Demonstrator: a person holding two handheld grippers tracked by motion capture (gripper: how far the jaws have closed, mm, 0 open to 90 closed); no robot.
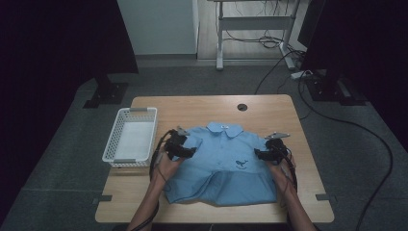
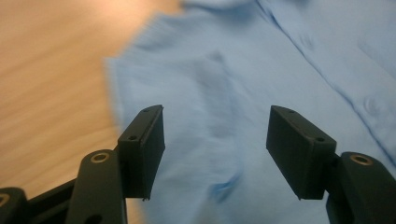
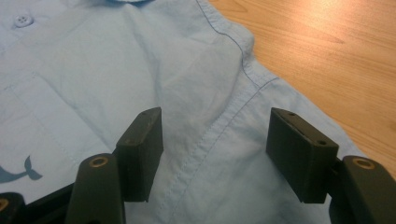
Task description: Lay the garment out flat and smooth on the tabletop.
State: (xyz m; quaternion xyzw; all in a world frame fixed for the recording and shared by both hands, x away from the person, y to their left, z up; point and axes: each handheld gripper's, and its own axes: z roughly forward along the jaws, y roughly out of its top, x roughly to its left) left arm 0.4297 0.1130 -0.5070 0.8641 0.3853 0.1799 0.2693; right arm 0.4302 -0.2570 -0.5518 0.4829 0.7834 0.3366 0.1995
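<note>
A light blue short-sleeved shirt [image 1: 226, 166] lies front up on the wooden table [image 1: 192, 108], collar at the far side and a small dark whale print [image 1: 240, 165] on the chest. My left gripper [image 1: 191, 151] hovers over the shirt's left shoulder and sleeve. Its jaws stand open above the blue cloth [image 2: 224, 84] with nothing pinched, as my left gripper [image 2: 215, 140] shows close up. My right gripper [image 1: 258, 154] is at the opposite shoulder. In its own view my right gripper [image 3: 215, 144] is open over the sleeve seam [image 3: 243, 93], with the whale's tail [image 3: 28, 170] at the lower left.
A white plastic basket [image 1: 111, 139] stands on the table's left edge, beside my left hand. A round cable hole [image 1: 242, 107] sits near the far edge. Bare wood lies beyond the collar. Cables [image 1: 337, 120] trail over the floor at the right.
</note>
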